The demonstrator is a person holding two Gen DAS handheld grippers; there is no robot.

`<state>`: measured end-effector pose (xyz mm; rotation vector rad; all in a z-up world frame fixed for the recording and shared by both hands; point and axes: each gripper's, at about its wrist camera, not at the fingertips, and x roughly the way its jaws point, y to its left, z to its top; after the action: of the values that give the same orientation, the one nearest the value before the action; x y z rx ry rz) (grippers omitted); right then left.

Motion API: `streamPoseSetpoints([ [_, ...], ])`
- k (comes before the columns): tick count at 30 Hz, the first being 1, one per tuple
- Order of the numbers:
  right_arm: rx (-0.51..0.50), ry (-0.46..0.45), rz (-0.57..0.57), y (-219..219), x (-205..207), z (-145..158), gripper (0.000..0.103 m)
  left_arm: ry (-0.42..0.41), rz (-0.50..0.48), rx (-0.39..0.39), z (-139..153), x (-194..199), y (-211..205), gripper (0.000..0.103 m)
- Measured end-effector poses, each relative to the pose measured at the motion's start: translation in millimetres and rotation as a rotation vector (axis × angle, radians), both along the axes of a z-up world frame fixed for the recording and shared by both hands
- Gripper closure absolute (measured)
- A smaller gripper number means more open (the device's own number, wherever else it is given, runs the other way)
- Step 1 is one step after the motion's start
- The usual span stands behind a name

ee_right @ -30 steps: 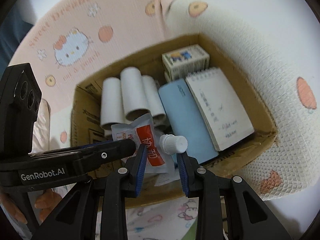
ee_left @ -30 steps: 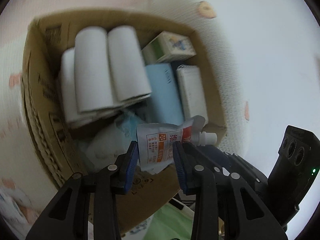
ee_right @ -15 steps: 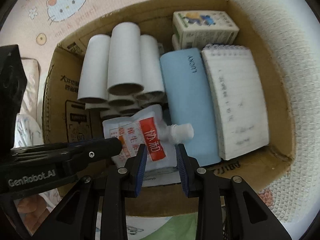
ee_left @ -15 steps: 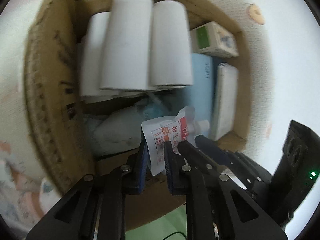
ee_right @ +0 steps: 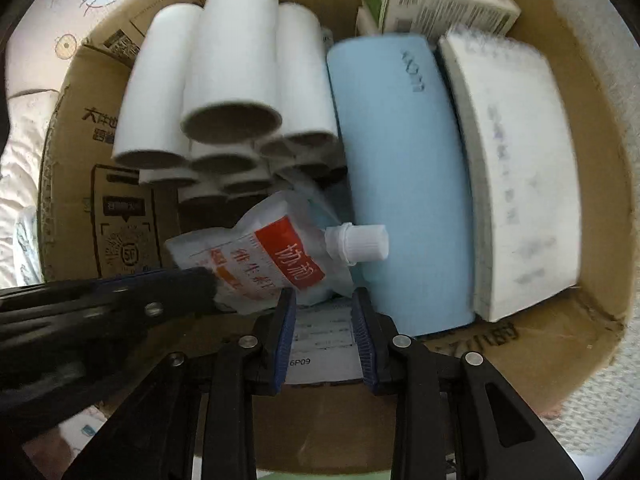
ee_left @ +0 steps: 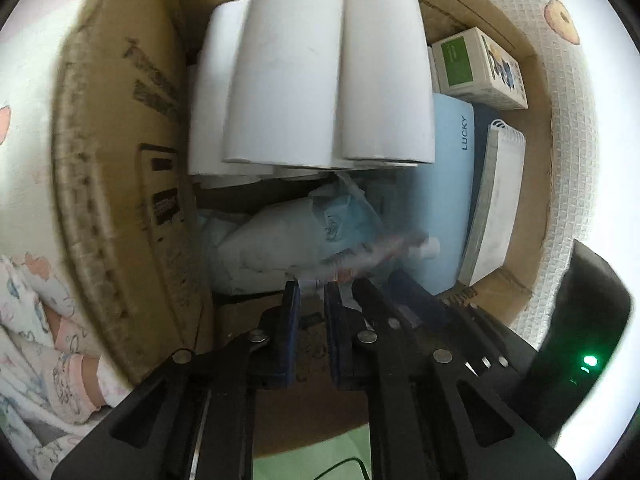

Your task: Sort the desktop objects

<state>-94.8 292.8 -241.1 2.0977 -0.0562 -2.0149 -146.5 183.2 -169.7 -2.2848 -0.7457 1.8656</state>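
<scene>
Spouted pouch [ee_right: 264,260] hangs above the cardboard box [ee_right: 592,184], long axis crosswise, cap toward the blue case [ee_right: 400,168]; left tool [ee_left: 311,292], just closing, pinches its edge; right tool [ee_right: 324,304] grips its lower corner.

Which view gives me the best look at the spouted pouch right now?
The right wrist view. There the spouted pouch shows sharply, with its red label and white cap, held at its edge by the left gripper over the cardboard box. The left wrist view shows it only edge-on and blurred.
</scene>
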Motion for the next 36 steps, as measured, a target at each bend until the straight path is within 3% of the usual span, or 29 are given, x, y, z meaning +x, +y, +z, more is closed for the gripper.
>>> streamPoseSetpoints([
  [2,0.008,0.004,0.009,-1.1,1.2,-1.4,0.076,0.002,-0.025,0.003,6.2,-0.2,-3.1,0.087],
  [6,-0.024,0.022,-0.001,0.6,0.2,6.7,0.076,0.039,-0.073,-0.009,24.1,-3.3,-10.1,0.068],
  [11,-0.093,0.05,-0.046,10.2,1.3,17.0,0.076,0.179,-0.212,0.009,43.2,-12.7,-9.1,0.068],
  [12,-0.101,0.051,-0.059,12.7,2.4,17.1,0.076,0.199,-0.253,0.028,45.1,-15.2,-7.1,0.069],
  [15,-0.146,0.056,-0.098,19.5,6.8,17.8,0.076,0.314,-0.379,0.037,56.1,-11.4,-0.1,0.096],
  [19,-0.187,0.101,-0.158,24.6,14.7,31.0,0.076,0.557,-0.505,-0.082,74.9,7.5,-3.5,0.097],
  [21,-0.169,0.141,-0.166,21.3,20.9,42.6,0.076,0.659,-0.543,-0.105,82.4,14.5,-7.8,0.097],
  [23,-0.157,0.184,-0.176,17.3,28.0,55.4,0.076,0.723,-0.55,-0.09,87.8,23.4,-12.7,0.097],
  [27,-0.061,0.254,-0.177,5.2,41.5,77.9,0.076,0.841,-0.484,-0.002,103.4,34.8,-30.1,0.097],
  [30,-0.024,0.305,-0.178,-8.0,54.2,95.0,0.076,0.919,-0.425,0.012,112.1,50.5,-41.6,0.097],
  [36,0.002,0.387,-0.213,-23.6,74.2,122.1,0.076,0.972,-0.322,0.025,127.0,72.5,-76.8,0.097],
])
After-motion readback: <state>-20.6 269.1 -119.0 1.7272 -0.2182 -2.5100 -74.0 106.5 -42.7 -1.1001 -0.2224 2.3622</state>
